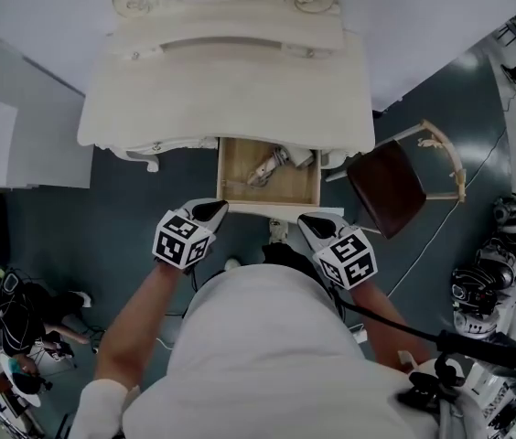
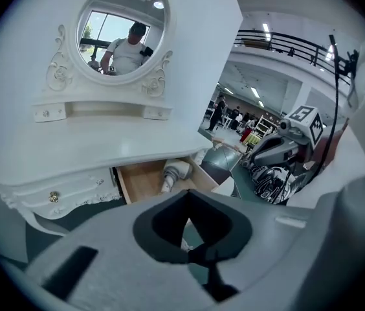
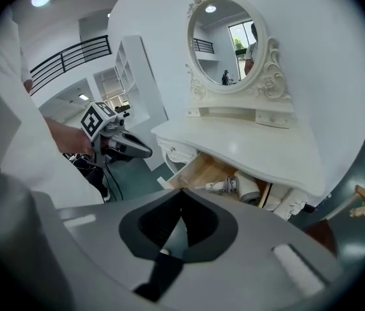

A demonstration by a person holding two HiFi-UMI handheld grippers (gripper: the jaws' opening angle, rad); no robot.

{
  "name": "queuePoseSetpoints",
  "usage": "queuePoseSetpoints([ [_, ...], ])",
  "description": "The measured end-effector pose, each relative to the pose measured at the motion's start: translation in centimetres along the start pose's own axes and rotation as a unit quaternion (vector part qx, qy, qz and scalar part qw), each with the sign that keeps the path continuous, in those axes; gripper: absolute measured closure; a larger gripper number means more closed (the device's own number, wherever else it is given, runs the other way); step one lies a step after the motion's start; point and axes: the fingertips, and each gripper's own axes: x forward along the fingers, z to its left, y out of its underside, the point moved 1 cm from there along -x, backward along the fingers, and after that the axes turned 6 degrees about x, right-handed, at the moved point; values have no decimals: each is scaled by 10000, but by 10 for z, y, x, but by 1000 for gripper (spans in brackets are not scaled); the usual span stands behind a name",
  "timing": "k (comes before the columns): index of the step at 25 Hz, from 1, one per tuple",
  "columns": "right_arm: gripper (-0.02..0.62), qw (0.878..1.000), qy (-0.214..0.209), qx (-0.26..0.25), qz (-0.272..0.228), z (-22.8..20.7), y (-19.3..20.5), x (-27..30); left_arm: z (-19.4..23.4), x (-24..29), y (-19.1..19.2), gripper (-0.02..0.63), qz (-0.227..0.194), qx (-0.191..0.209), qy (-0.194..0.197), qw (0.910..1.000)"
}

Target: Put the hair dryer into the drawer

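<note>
The white hair dryer (image 1: 272, 165) lies inside the open wooden drawer (image 1: 231, 186) of the white dressing table (image 1: 148, 99). Both grippers hover in front of the drawer, back from its front edge and above the floor. My left gripper (image 1: 212, 211) is shut and empty, off the drawer's left corner. My right gripper (image 1: 309, 222) is also shut and empty, off the right corner. In the left gripper view the hair dryer (image 2: 173, 172) shows beyond the closed jaw tips (image 2: 186, 192). The right gripper view has the hair dryer (image 3: 244, 188) just past its closed tips (image 3: 181, 190).
A chair with a brown seat (image 1: 388, 187) stands right of the drawer. An oval mirror (image 2: 123, 34) sits on the table top. Cables and equipment (image 1: 505, 273) crowd the floor at right, bags (image 1: 20, 309) at left. A small drawer with a brass knob (image 2: 54, 197) is closed.
</note>
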Motion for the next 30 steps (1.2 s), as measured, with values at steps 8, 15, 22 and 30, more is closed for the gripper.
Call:
queuePoseSetpoints([
  [8, 596, 9999, 93, -48, -70, 53, 12, 1, -30, -55, 27, 604, -78, -200, 258, 9994],
  [15, 597, 10000, 5, -37, -91, 109, 36, -1, -71, -102, 51, 603, -140, -27, 526, 9985],
  [22, 597, 9999, -40, -115, -47, 157, 64, -7, -105, -141, 84, 603, -137, -26, 765, 9970],
  [30, 597, 9998, -21, -176, -48, 190, 87, -16, -130, -166, 108, 603, -154, 74, 826, 9964],
])
